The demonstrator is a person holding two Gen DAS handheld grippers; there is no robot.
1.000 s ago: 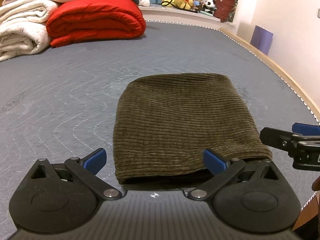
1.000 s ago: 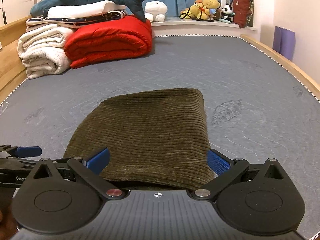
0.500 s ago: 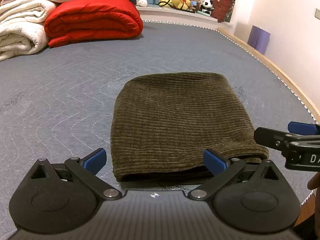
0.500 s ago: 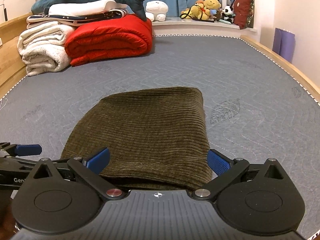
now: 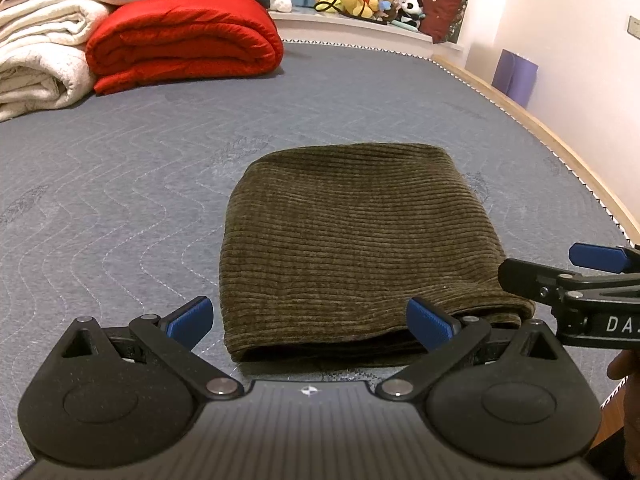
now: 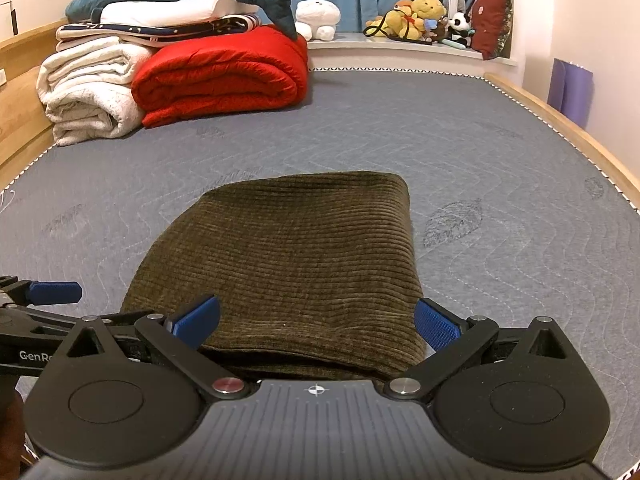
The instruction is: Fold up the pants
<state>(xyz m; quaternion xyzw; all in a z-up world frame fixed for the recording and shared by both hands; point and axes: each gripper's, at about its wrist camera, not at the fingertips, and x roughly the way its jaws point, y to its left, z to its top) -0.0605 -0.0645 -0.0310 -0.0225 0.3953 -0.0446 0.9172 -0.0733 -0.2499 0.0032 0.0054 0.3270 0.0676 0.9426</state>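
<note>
You are holding both tools with their jaws spread apart, the left gripper [image 5: 310, 318] and the right gripper [image 6: 316, 318] hovering at the near edge of the pants [image 5: 352, 240], gripping nothing. The pants are lying folded into a compact olive corduroy bundle on the grey mattress [image 5: 120, 184], well apart from the red blanket [image 5: 184, 40] at the far left.

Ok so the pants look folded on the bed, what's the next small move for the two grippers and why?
Probably draw both back toward you and clear. The pants lie in a compact folded bundle on the mattress, and the left gripper and right gripper are open at its near edge, gripping nothing.
</note>
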